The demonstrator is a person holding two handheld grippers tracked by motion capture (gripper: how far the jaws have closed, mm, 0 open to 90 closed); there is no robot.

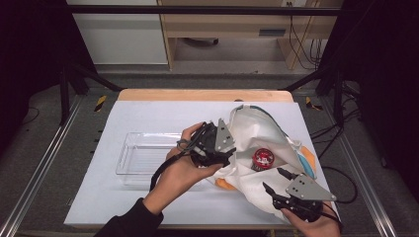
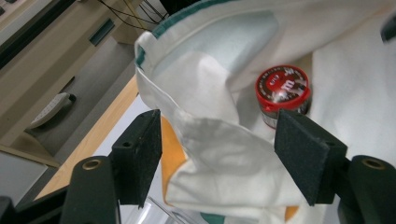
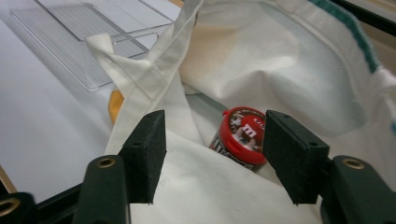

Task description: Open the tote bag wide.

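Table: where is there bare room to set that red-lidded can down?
Free: the clear tray, the table strip behind it, and the near-left corner. Crowded: the right half, under the cloth bag holding the can, with both hands there.

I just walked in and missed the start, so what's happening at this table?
A person with a gripper in each hand is working at a white cloth bag lying open on the table. A red-lidded candy tub sits inside it. The left gripper is at the bag's opening and the right gripper is near its lower edge, both open and holding nothing. A clear tray waits beside the bag.
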